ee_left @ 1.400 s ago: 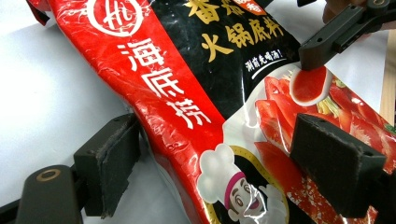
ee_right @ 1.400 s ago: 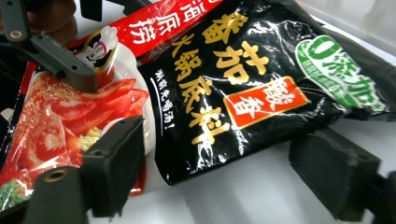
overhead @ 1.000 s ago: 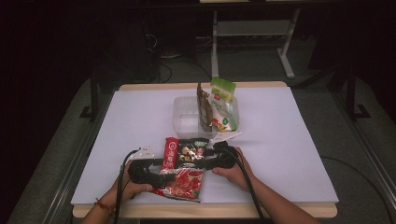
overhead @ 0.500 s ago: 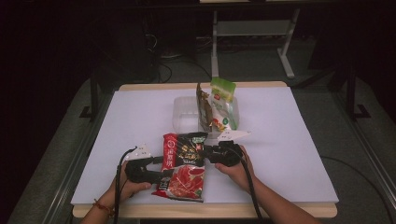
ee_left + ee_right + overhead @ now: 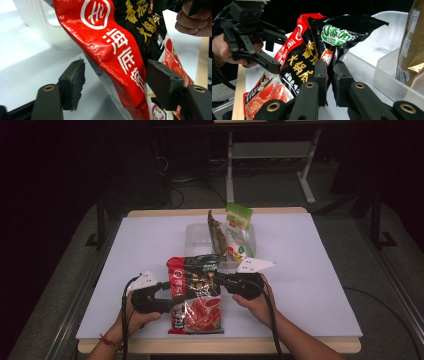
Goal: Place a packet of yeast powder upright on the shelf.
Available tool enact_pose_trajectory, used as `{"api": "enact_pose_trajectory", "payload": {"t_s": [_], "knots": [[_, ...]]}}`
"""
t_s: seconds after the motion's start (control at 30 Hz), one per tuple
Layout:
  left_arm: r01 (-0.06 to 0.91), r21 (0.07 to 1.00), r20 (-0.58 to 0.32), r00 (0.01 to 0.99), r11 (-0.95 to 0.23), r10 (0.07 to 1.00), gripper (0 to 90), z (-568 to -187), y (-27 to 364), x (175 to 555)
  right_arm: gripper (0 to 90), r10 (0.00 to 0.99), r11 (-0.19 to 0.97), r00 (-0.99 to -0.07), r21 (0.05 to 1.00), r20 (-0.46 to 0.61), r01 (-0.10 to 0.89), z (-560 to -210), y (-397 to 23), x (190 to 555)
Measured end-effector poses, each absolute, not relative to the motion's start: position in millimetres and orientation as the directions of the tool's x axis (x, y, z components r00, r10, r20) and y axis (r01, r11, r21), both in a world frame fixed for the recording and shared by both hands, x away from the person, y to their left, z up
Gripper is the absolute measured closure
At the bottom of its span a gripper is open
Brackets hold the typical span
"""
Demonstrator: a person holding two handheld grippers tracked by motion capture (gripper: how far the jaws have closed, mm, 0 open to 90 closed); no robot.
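A red and black food packet (image 5: 196, 292) hangs tilted near the table's front edge, its top end raised. My right gripper (image 5: 217, 277) is shut on the packet's black right edge (image 5: 297, 60); its jaws have just been closing on that edge, and the pads (image 5: 321, 75) pinch it. My left gripper (image 5: 167, 295) stands open at the packet's left side. Its jaws have just been opening, with the red edge (image 5: 117, 50) between them. The left pad (image 5: 75, 82) is clear of the packet.
A clear plastic bin (image 5: 200, 232) stands behind the packet with a brown pouch (image 5: 216, 232) and a green-and-white bag (image 5: 239, 232) upright in it. The white table top (image 5: 310, 260) has free room left and right. A wooden strip (image 5: 300, 345) marks the front edge.
The packet lay low and crumpled between the grippers; now its top end is lifted and spread. The right gripper has risen with it and closed on its edge. The left hand stayed put.
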State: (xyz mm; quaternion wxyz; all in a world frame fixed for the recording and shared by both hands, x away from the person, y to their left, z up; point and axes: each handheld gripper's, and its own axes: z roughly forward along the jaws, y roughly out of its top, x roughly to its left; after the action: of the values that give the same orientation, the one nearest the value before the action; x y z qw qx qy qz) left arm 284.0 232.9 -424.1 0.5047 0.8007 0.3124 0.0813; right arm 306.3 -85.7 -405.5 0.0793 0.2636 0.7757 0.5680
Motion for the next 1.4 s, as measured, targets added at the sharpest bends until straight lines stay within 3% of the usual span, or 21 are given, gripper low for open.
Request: {"api": "enact_pose_trajectory", "payload": {"t_s": [0.13,0.3,0.53,0.83,1.0,1.4], "knots": [[0.413,0.860,-0.195,0.809,-0.300,0.555,27.3,-422.5,227.0,285.2,82.1,0.482,0.219,-0.863,0.932,0.154,0.289,-402.1,-86.0,303.2],[0.379,0.875,-0.176,0.829,-0.302,0.531,30.2,-412.8,220.5,284.8,82.9,0.462,0.216,-0.876,0.940,0.140,0.264,-396.8,-85.3,298.4],[0.383,0.879,-0.207,0.843,-0.284,0.497,37.9,-406.5,221.3,285.8,83.4,0.449,0.230,-0.888,0.947,0.099,0.223,-391.1,-83.1,293.3],[0.331,0.911,-0.188,0.866,-0.248,0.464,60.8,-396.5,222.7,279.2,84.1,0.436,0.238,-0.899,0.956,0.052,0.171,-385.1,-80.8,287.2],[0.298,0.922,-0.162,0.876,-0.245,0.454,68.6,-393.5,222.0,275.0,84.1,0.443,0.237,-0.895,0.958,0.045,0.165,-383.0,-81.3,286.0],[0.259,0.927,-0.114,0.884,-0.272,0.452,73.2,-389.4,219.9,267.8,81.3,0.451,0.252,-0.893,0.957,0.015,0.144,-379.3,-84.8,282.2]]}}
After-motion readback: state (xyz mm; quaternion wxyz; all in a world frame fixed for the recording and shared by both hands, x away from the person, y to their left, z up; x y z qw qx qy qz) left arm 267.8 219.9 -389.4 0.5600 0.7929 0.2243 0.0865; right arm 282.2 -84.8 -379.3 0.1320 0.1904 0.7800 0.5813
